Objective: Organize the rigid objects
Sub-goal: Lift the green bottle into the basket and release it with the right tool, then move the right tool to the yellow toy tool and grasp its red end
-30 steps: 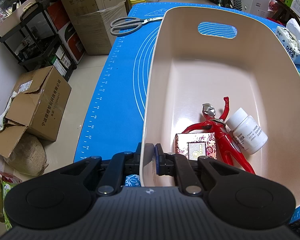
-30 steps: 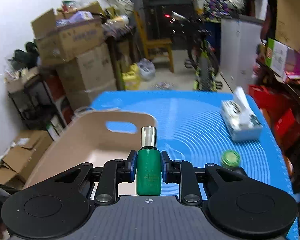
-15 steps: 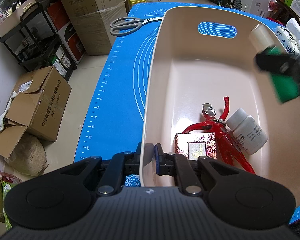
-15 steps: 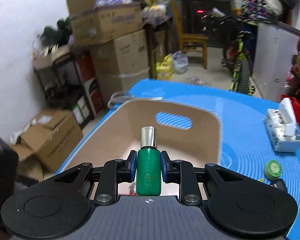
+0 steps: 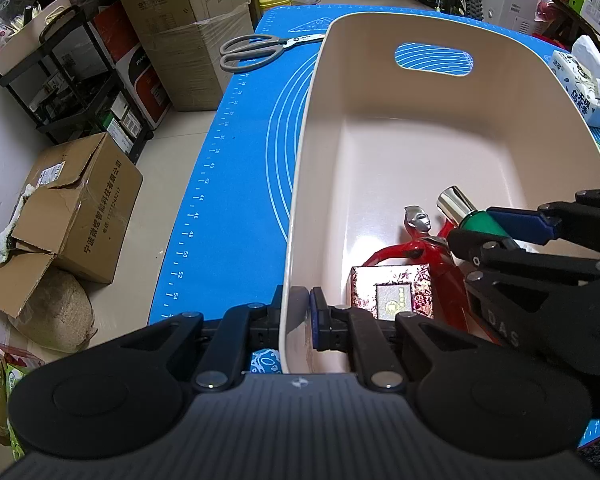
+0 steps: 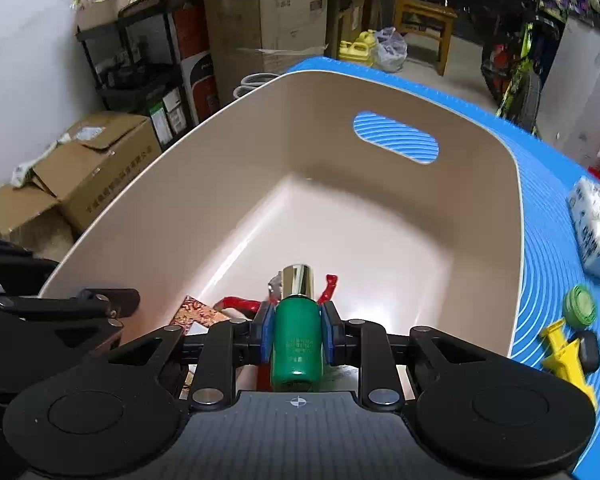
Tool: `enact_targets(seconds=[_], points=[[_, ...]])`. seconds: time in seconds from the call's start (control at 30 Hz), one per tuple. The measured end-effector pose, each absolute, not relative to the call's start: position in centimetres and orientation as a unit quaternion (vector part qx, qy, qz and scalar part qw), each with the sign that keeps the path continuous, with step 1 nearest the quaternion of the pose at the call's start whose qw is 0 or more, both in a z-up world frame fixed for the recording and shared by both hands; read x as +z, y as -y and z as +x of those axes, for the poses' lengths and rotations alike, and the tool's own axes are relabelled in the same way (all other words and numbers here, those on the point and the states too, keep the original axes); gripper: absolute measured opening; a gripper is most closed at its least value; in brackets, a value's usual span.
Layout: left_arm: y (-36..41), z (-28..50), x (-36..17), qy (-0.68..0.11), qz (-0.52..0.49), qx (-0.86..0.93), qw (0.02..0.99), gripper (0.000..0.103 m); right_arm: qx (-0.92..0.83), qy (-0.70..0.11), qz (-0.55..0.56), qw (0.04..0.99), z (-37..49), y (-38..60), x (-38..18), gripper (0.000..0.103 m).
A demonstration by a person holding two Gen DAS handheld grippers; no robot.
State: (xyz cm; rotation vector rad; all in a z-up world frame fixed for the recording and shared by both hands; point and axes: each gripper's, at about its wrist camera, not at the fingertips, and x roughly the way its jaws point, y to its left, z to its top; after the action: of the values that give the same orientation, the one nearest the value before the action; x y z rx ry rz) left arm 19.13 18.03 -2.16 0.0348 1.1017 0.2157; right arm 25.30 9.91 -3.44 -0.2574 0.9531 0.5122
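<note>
A beige bin (image 5: 380,140) (image 6: 340,208) stands on the blue mat. My left gripper (image 5: 298,316) is shut on the bin's near rim. My right gripper (image 6: 296,336) (image 5: 496,226) is shut on a green bottle (image 6: 296,344) (image 5: 482,220) with a silver cap and holds it low inside the bin, above a red and silver toy figure (image 5: 424,240) (image 6: 236,303). A patterned red box (image 5: 392,296) (image 6: 194,310) lies beside the figure. The white bottle is hidden behind the right gripper.
Grey scissors (image 5: 256,50) lie on the mat (image 5: 240,184) left of the bin. A tissue pack (image 5: 580,88) (image 6: 596,232), a green lid (image 6: 579,305) and a yellow toy (image 6: 566,354) lie right of the bin. Cardboard boxes (image 5: 72,208) and shelves stand on the floor at left.
My right gripper has carried the green bottle over the rim and down into the bin, above the toy figure. The left gripper has kept its hold on the rim.
</note>
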Motion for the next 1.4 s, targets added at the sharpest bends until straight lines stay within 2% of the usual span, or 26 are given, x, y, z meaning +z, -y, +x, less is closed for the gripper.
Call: enact_targets(seconds=[0.1, 0.13, 0.23, 0.47, 0.6, 0.77, 0.87, 1.03, 1.17, 1.4], points=[[-18.0, 19.1, -2.2, -0.522, 0.016, 0.102, 0.846, 0.013, 0.244, -0.455, -0.115, 0.849, 25.4, -10.0, -3.3, 0.033], [-18.1, 19.1, -2.2, -0.523, 0.016, 0.102, 0.846, 0.013, 0.244, -0.455, -0.109, 0.85, 25.3, -9.9, -3.2, 0.041], [-18.0, 19.1, -2.1, -0.523, 0.016, 0.102, 0.846, 0.013, 0.245, -0.449, -0.098, 0.854, 25.3, -9.1, -2.8, 0.053], [-18.0, 19.2, -2.2, -0.523, 0.017, 0.102, 0.846, 0.013, 0.239, -0.411, -0.072, 0.877, 24.7, -6.4, -0.1, 0.067], [-18.0, 19.2, -2.2, -0.523, 0.016, 0.102, 0.846, 0.013, 0.22, -0.392, -0.066, 0.891, 24.7, -3.9, 1.3, 0.067], [-18.0, 19.2, -2.2, -0.523, 0.015, 0.102, 0.846, 0.013, 0.173, -0.38, -0.053, 0.907, 25.5, 0.5, 2.3, 0.077], [-18.0, 19.2, -2.3, -0.523, 0.015, 0.101, 0.846, 0.013, 0.142, -0.387, -0.045, 0.91, 26.1, 3.6, 2.0, 0.079], [-18.1, 19.3, -2.3, -0.524, 0.014, 0.101, 0.846, 0.013, 0.088, -0.401, -0.037, 0.911, 26.8, 8.3, 0.3, 0.083], [-18.0, 19.3, -2.3, -0.524, 0.015, 0.102, 0.846, 0.013, 0.059, -0.42, -0.042, 0.904, 27.9, 11.0, -1.9, 0.092], [-18.1, 19.2, -2.5, -0.524, 0.015, 0.102, 0.846, 0.013, 0.025, -0.452, -0.062, 0.889, 29.0, 14.0, -5.8, 0.092]])
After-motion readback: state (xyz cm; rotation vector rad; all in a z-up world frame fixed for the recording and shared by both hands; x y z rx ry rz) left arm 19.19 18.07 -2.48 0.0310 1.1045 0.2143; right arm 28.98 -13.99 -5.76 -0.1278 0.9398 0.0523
